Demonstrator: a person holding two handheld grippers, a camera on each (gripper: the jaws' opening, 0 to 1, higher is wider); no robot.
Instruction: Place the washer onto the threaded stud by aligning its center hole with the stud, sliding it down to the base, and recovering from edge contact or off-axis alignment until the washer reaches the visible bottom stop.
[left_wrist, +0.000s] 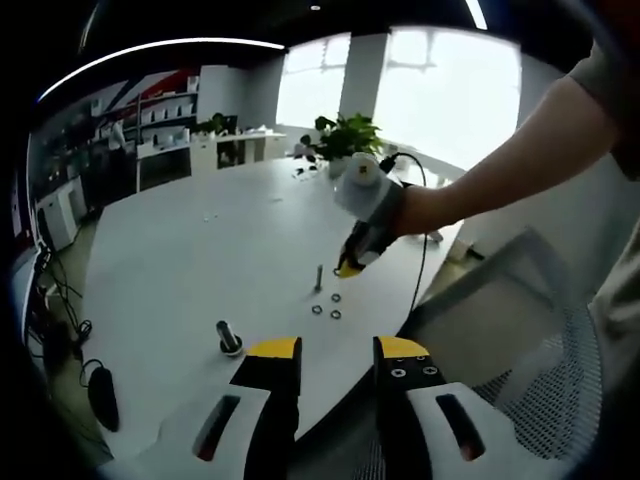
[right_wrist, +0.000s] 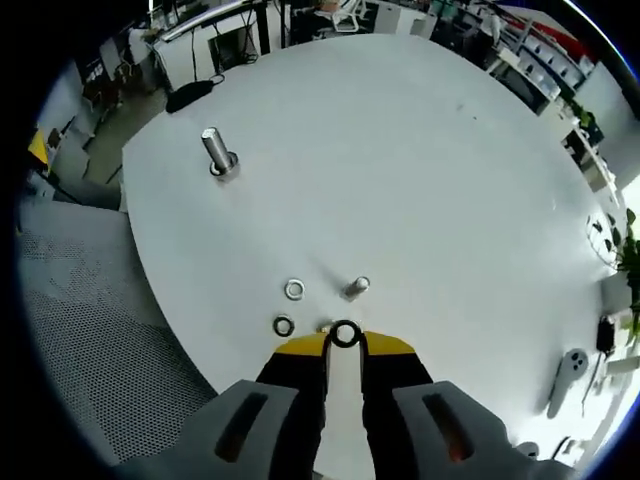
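A small threaded stud (right_wrist: 357, 288) stands upright on the round white table (right_wrist: 420, 170), just beyond my right gripper (right_wrist: 344, 345). That gripper is shut on a dark ring washer (right_wrist: 344, 334) held at its yellow tips, slightly short and left of the stud. Two loose washers (right_wrist: 294, 290) (right_wrist: 283, 326) lie to the left. In the left gripper view the right gripper (left_wrist: 345, 268) hangs over the stud (left_wrist: 319, 278), held by a person's hand. My left gripper (left_wrist: 337, 350) stands open and empty near the table edge.
A larger bolt (right_wrist: 216, 152) stands on its head at the table's left side, also in the left gripper view (left_wrist: 229, 338). A grey mesh chair (right_wrist: 90, 330) sits by the near edge. A white controller (right_wrist: 565, 380) lies far right. A potted plant (left_wrist: 345, 140) stands at the back.
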